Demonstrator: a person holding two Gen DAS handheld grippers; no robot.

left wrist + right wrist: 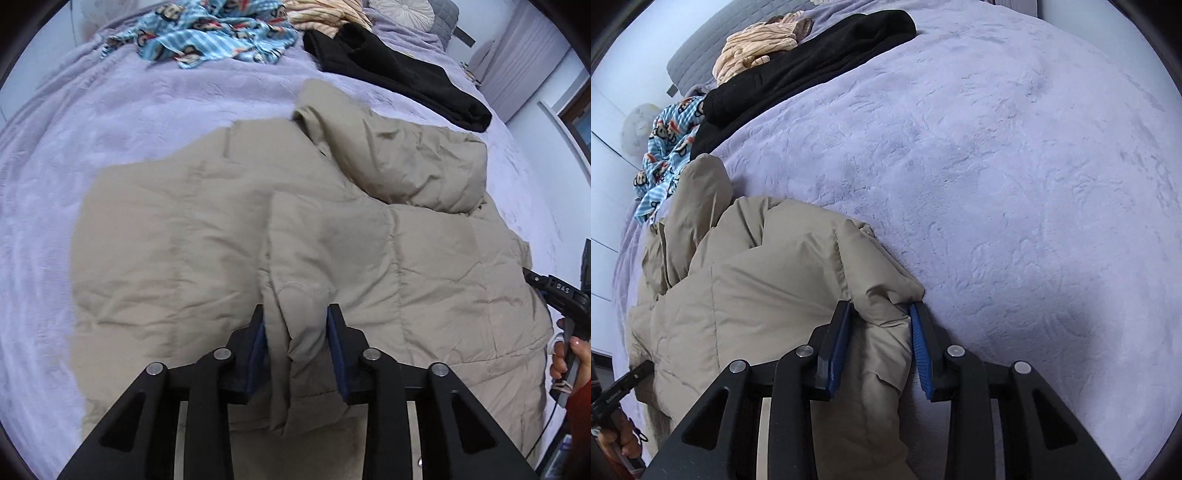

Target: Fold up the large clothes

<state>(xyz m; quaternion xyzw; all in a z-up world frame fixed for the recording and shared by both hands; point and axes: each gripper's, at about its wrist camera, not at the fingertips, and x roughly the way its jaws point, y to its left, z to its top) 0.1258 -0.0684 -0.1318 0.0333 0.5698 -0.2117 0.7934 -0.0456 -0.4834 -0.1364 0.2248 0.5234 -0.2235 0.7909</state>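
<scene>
The beige padded jacket (229,236) lies spread across the lavender bed blanket (74,147), filling the middle of the left wrist view from about 9 o'clock round to 3 o'clock.

In the left wrist view, the left tool (297,332) sits at 6 o'clock, pointing steeply down. A bunched fold of the jacket runs between its blue pads (258,343); both pads look to be against the cloth, so the tool appears clenched on the jacket, though the blur leaves the right-hand contact unsure. At 12 o'clock lies a blue cartoon-print garment (207,37), with a black garment (399,74) at 1 o'clock. At 4 o'clock the other tool's handle and a hand (569,354) show at the frame edge.

In the right wrist view, the jacket (757,288) occupies 7 to 9 o'clock, and the right tool (879,332) at 6 o'clock straddles its edge. The left pad touches the fabric; the right pad (921,350) seems just clear of it, so it reads as released.
</scene>
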